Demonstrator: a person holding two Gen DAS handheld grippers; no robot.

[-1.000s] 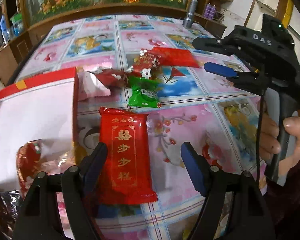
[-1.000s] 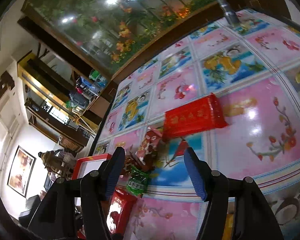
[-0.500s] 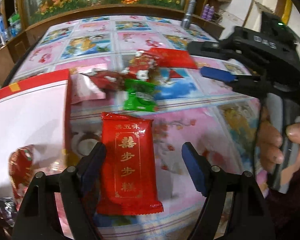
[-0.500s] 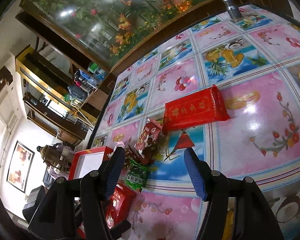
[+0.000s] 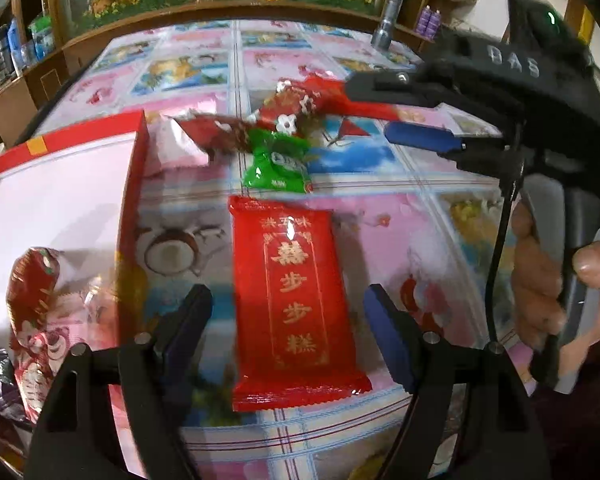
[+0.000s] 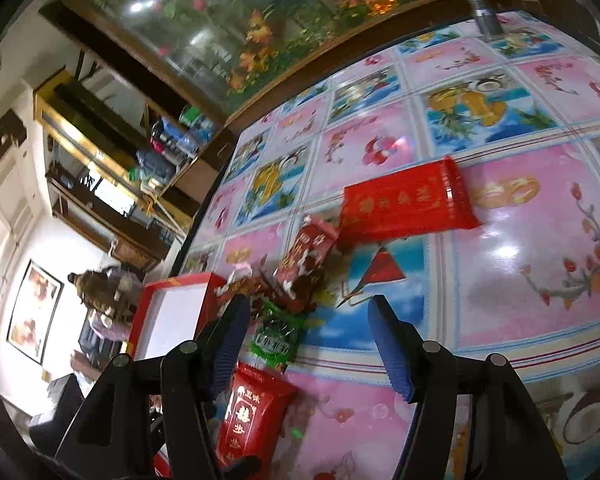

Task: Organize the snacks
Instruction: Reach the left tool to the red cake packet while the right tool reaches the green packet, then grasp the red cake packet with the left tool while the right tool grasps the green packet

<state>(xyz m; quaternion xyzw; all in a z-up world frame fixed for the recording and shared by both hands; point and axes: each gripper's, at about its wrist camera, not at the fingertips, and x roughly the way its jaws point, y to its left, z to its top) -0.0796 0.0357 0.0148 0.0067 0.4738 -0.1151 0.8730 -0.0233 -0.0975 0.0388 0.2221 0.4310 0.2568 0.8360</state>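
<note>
Two tools (image 5: pixel 288 332) (image 6: pixel 308 344), seemingly both open.

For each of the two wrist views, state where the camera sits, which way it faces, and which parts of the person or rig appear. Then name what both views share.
Left wrist: sits on the left tool, facing forward and down at the red packet between its open fingers; the right tool and the hand holding it show.
Right wrist: sits on the right tool, higher and tilted, facing the snack pile; only its own fingers show.
Shared: red packet, green candy, red box.
</note>
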